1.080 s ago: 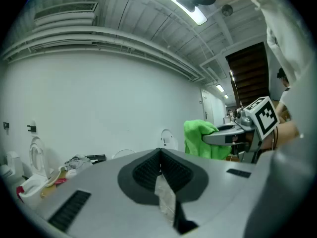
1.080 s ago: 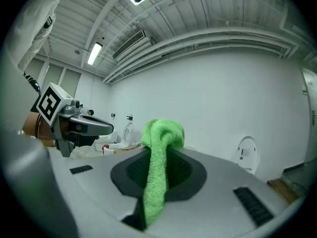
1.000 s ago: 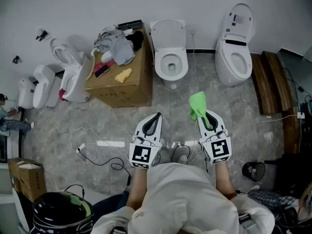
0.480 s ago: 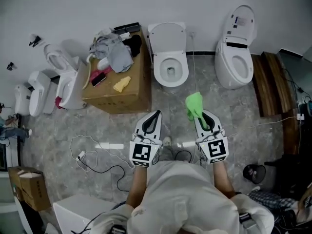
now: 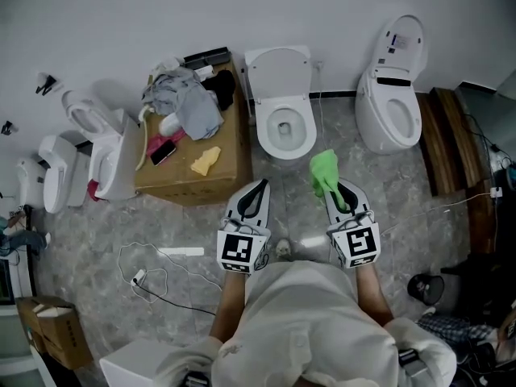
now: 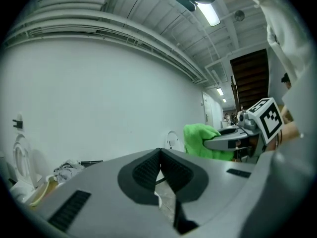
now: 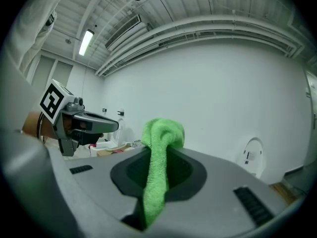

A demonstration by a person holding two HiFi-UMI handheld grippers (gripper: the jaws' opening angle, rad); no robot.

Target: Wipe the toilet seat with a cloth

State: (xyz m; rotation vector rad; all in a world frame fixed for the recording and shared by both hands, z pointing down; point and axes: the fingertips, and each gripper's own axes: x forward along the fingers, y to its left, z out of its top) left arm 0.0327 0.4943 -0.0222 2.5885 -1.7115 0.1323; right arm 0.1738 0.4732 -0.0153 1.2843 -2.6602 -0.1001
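A white toilet (image 5: 281, 107) with its lid up stands against the far wall, its seat (image 5: 284, 129) facing me. My right gripper (image 5: 337, 190) is shut on a bright green cloth (image 5: 325, 172), which bunches out past the jaw tips (image 7: 159, 148), a short way right of and nearer than the bowl. My left gripper (image 5: 256, 192) is shut with nothing in it, just this side of the cardboard box's corner. In the left gripper view the green cloth (image 6: 200, 139) and the right gripper (image 6: 233, 138) show at the right.
A cardboard box (image 5: 189, 156) piled with clothes, a phone and a yellow rag sits left of the toilet. A second white toilet (image 5: 393, 95) stands at the right. More white fixtures (image 5: 97, 147) lie at the left. Cables (image 5: 153, 276) trail over the grey tiled floor.
I have stepped closer to the toilet. The box and both toilets have shifted down in the head view. Both grippers keep their pose, the cloth still held.
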